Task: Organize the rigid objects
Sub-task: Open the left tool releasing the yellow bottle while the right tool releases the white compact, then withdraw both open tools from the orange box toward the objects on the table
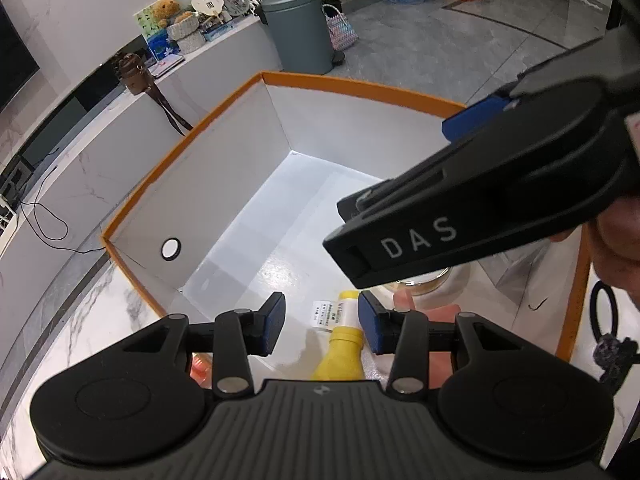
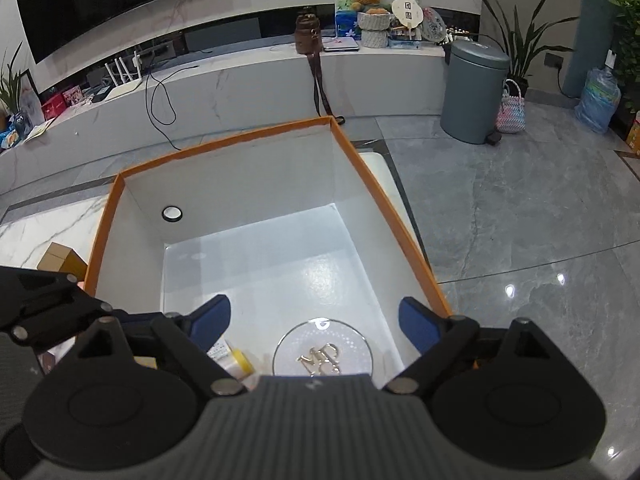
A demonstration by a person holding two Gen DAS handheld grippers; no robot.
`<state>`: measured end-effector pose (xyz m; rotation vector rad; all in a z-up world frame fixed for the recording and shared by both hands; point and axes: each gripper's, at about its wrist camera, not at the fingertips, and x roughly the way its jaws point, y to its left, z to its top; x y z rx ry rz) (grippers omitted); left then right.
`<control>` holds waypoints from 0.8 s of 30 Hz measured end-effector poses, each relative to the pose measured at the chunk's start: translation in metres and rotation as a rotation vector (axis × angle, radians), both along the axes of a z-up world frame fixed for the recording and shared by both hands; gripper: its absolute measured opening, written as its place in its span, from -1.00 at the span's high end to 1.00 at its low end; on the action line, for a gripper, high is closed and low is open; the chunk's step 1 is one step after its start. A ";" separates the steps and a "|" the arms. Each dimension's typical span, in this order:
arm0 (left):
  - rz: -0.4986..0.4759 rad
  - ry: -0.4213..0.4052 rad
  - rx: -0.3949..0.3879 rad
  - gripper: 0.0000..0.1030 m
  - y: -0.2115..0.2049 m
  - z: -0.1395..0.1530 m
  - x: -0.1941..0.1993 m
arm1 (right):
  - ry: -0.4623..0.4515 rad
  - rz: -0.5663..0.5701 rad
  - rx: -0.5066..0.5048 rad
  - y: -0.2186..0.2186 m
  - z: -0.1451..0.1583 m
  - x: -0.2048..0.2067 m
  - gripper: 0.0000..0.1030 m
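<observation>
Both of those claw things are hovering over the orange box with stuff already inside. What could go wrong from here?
The two tools are crowded: the right gripper crosses just above the left gripper, so they might bump. The yellow bottle lies loose between the left one's fingers and could roll or get knocked. The round glass lid sits right under the right gripper's open jaws; a careless dip could strike it.

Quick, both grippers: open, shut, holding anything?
Left gripper: jaws apart above the yellow bottle, pads not pressing it.
Right gripper: wide open, empty, above the clear round lid.
</observation>
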<state>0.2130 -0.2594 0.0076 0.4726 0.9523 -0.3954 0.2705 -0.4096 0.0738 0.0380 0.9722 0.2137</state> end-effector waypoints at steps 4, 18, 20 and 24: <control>0.011 -0.021 -0.025 0.02 0.008 0.013 -0.005 | -0.007 0.002 0.001 0.003 0.004 0.000 -0.74; 0.107 -0.116 -0.130 -0.05 0.065 0.062 -0.024 | -0.056 0.024 0.019 0.029 0.025 -0.008 -0.74; 0.137 -0.122 -0.142 -0.10 0.082 0.062 -0.031 | -0.064 0.035 0.020 0.037 0.028 -0.010 -0.74; 0.194 -0.122 -0.140 -0.10 0.117 0.056 -0.045 | -0.080 0.066 0.017 0.054 0.032 -0.014 -0.74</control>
